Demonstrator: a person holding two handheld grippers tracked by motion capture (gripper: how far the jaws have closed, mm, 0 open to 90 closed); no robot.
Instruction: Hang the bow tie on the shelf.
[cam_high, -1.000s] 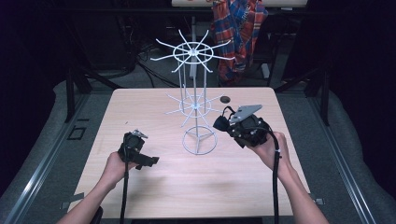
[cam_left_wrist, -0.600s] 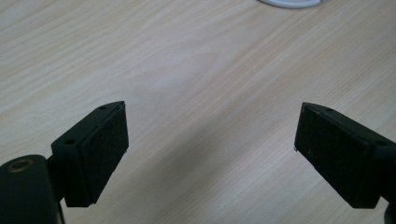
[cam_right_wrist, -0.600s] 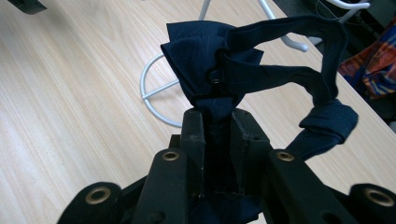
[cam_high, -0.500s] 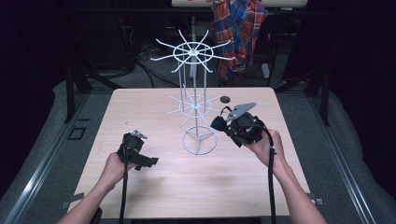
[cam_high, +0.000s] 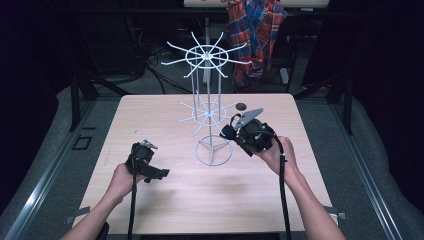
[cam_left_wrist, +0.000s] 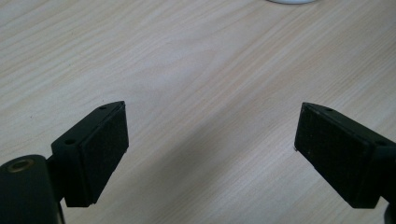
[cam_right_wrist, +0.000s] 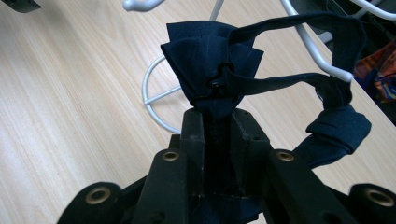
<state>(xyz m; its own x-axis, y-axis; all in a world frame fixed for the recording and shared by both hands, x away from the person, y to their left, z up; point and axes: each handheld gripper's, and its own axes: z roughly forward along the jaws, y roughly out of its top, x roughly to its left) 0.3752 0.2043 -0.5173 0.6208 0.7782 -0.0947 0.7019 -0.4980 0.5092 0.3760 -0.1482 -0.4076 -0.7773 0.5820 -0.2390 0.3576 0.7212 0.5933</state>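
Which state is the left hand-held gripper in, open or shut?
Open. In the left gripper view, the left hand-held gripper has its two black jaws standing wide apart, with bare wooden table between them and nothing held.

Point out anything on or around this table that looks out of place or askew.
Nothing stands out. The white wire rack stands upright on the table, the right tool grips a dark blue bow tie, and the left tool is open.

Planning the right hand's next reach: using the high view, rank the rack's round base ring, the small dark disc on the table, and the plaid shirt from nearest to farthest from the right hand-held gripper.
1. Base ring: just left of the right hand-held gripper, on the table.
2. Dark disc: beyond it, toward the table's far edge.
3. Plaid shirt: hanging past the table, farthest.
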